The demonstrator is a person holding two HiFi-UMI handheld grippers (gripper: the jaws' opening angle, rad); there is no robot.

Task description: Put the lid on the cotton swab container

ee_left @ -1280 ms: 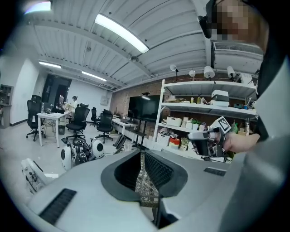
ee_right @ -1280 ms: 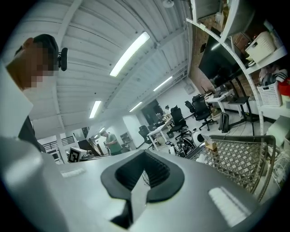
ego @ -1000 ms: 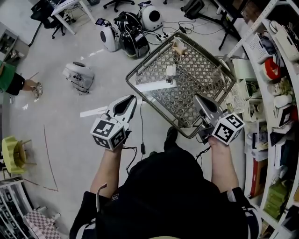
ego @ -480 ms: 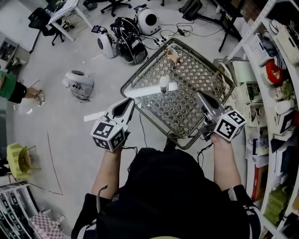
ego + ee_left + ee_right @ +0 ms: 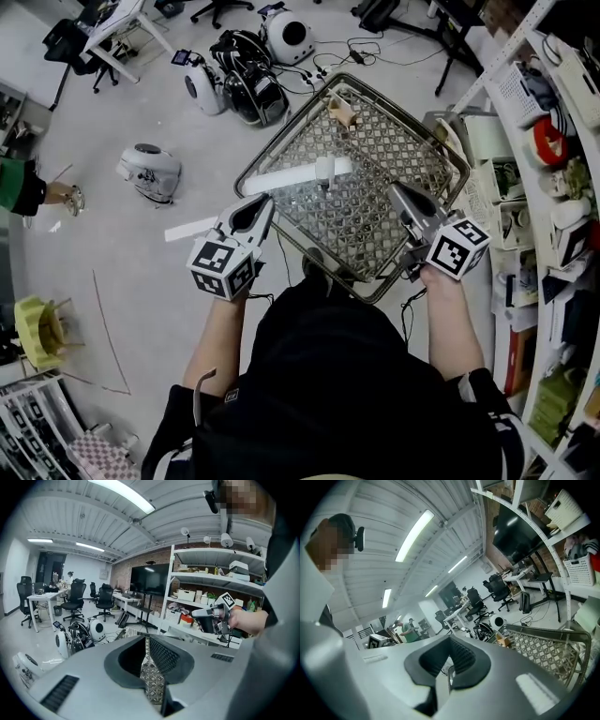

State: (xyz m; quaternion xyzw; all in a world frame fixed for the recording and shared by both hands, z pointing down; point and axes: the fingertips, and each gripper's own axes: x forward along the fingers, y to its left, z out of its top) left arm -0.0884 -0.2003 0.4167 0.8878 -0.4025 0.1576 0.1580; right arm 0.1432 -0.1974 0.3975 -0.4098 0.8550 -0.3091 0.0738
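Observation:
A small white cylindrical container stands upright near the middle of a metal mesh table. A small tan object sits at the table's far corner and also shows as the tan object in the right gripper view. My left gripper hovers just off the table's left edge, jaws shut and holding nothing. My right gripper is over the table's right side, also shut and holding nothing. Both are short of the container. Each gripper's own view shows the left gripper and the right gripper with jaws together.
A white strip lies across the mesh beside the container. Robot vacuums and cables clutter the floor beyond the table. Shelves packed with boxes run along the right. A person in green stands at far left.
The table and container have drawn closer to me and to both grippers. Both grippers stay shut and keep about the same spacing.

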